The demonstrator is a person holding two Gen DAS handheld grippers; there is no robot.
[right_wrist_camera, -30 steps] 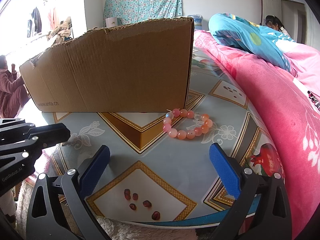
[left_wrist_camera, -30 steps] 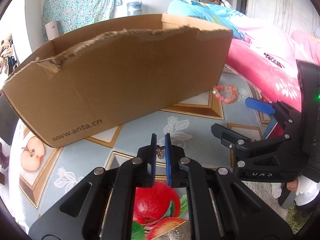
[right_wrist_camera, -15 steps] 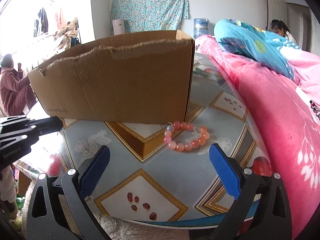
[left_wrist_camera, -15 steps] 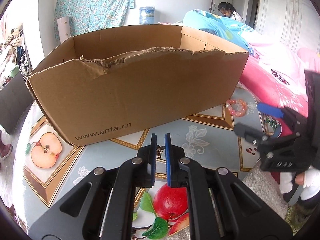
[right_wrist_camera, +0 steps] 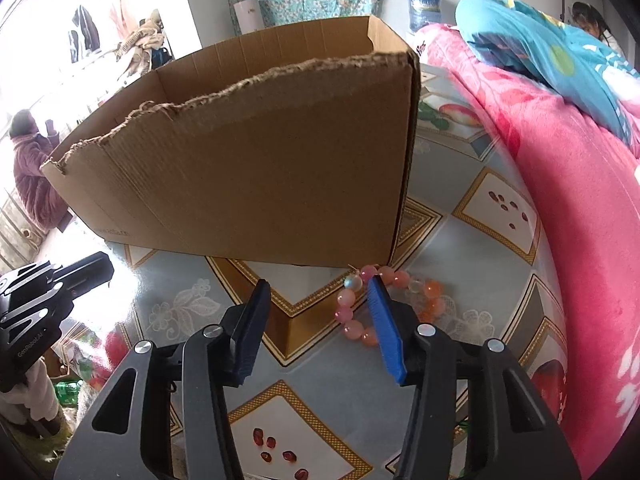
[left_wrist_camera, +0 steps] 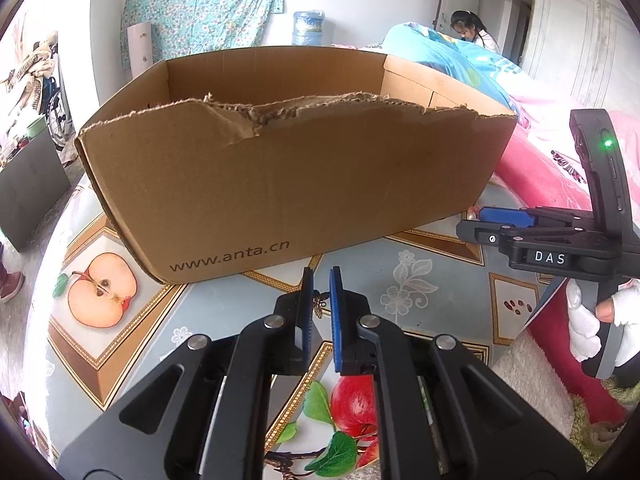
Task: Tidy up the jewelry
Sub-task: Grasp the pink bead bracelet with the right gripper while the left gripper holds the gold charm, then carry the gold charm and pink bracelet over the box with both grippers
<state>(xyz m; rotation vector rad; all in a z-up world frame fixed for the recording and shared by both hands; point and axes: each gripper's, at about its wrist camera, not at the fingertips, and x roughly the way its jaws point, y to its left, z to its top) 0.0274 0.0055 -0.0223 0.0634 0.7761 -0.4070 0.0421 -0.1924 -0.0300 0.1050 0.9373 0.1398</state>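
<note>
Fruit-printed oilcloth covers the bench (left_wrist_camera: pixel 420 264), which stands hard against a bed heaped with a pink blanket (right_wrist_camera: pixel 560 184). On it sits a cardboard box (left_wrist_camera: pixel 280 184) with a torn front rim, seemingly the place where the jewelry is to be gathered. The left hand-held gripper (left_wrist_camera: pixel 319 304) is pinched nearly closed on a small gold charm (left_wrist_camera: pixel 319 307), raised off the cloth just short of the box's front wall, probably so it can be carried over that ragged edge. The right hand-held gripper (right_wrist_camera: pixel 320 316) is half open with its jaws closing; nothing sits between them, since the pink bead bracelet (right_wrist_camera: pixel 384 300) lies on the cloth under and beyond the right finger, touching the box's near corner. That corner crowds the bracelet, and the tall front wall bars any low path inside. Two other people are in the background.
</note>
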